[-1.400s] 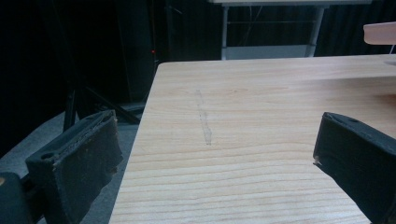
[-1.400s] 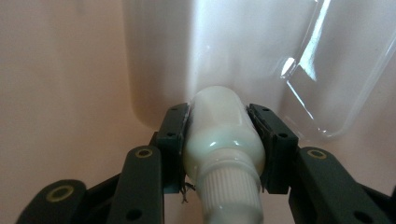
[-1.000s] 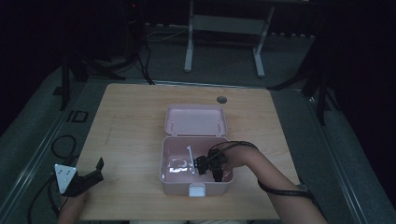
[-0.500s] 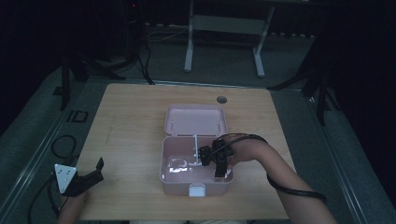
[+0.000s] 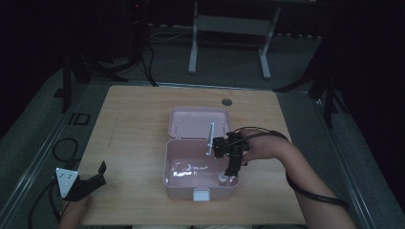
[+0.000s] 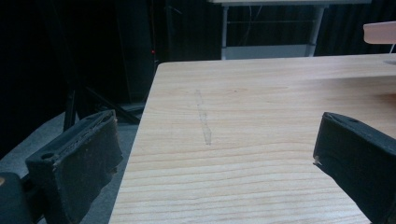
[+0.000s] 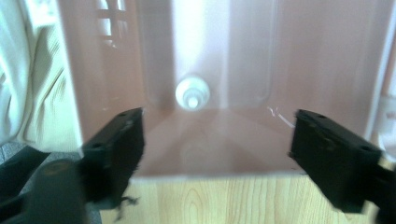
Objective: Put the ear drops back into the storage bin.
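Observation:
A pink box stands open near the table's front edge, its lid lying flat behind it. A small white round piece sits in the box's front right corner. In the right gripper view, the white piece lies on the pink floor beyond the jaws. My right gripper hovers over the box's right side, pointing down into it. Its jaws are open and hold nothing. My left gripper rests at the table's front left corner, open and empty, facing bare wood.
Something clear and shiny lies in the left half of the box. A round grommet hole marks the table's back edge. Beyond the table, a metal frame stands on the dark floor. Cables trail off the left side.
My right gripper has shifted right and slightly toward the back, from the box's middle to its right side. The left gripper has stayed put.

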